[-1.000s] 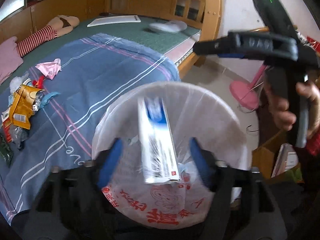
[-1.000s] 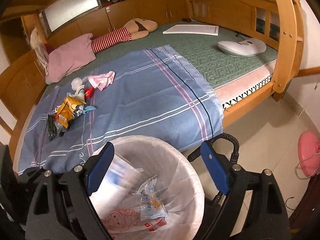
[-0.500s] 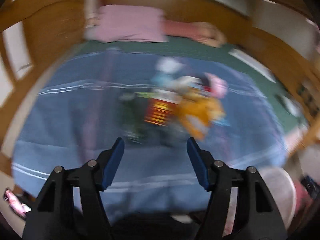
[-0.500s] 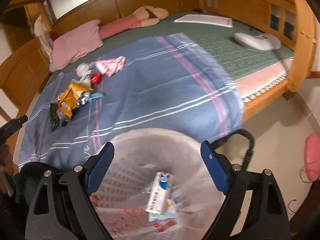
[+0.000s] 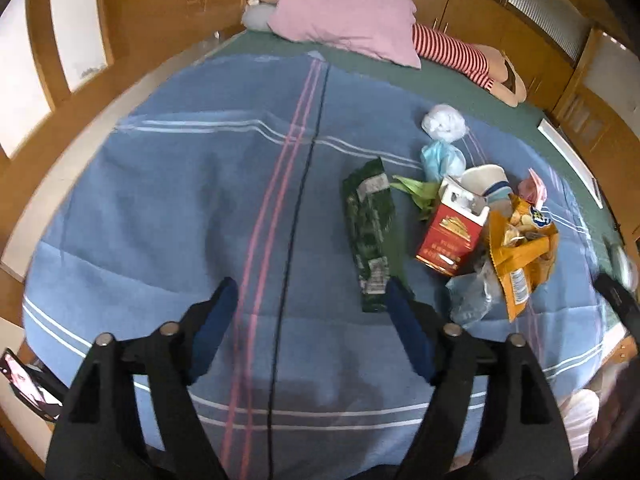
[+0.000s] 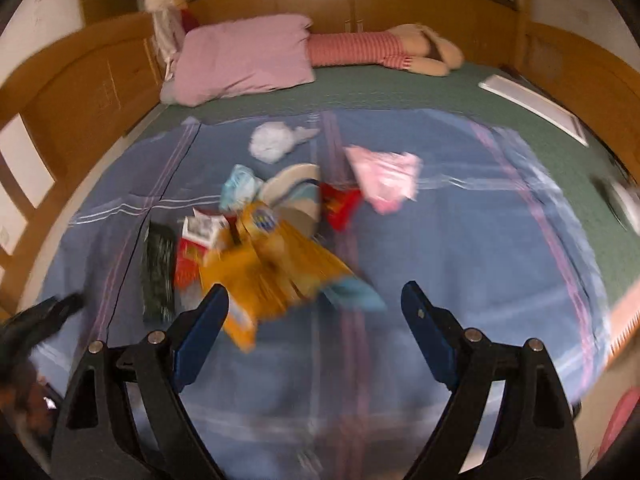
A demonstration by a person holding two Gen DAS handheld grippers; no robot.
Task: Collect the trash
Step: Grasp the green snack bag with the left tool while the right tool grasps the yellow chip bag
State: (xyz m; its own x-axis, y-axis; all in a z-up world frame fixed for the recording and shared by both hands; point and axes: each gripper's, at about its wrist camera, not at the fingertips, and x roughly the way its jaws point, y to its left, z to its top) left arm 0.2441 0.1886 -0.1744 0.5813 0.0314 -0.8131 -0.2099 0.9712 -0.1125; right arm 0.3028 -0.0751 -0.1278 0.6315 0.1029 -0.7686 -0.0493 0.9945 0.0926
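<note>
A heap of trash lies on the blue striped blanket (image 5: 200, 200). In it are a dark green wrapper (image 5: 370, 236), a red box (image 5: 448, 236), an orange snack bag (image 5: 520, 252), clear plastic (image 5: 472, 296), a white crumpled wad (image 5: 444, 122) and a pink wrapper (image 5: 534, 190). My left gripper (image 5: 310, 300) hovers over the blanket just left of the green wrapper, its jaws opening with nothing between them. In the blurred right wrist view, my right gripper (image 6: 316, 300) stands open and empty in front of the orange bag (image 6: 276, 276), the red box (image 6: 188, 256) and the pink wrapper (image 6: 384, 180).
A pink pillow (image 5: 348, 16) and a striped plush doll (image 5: 464, 56) lie at the head of the bed on the green mat (image 6: 400, 92). Wooden bed boards (image 5: 132, 32) ring the mattress. A phone (image 5: 24, 380) lies beyond the blanket's near left edge.
Both grippers have swung away from the white-lined bin to above the blanket by the trash heap. The blue and white box fell from the left gripper into the bin.
</note>
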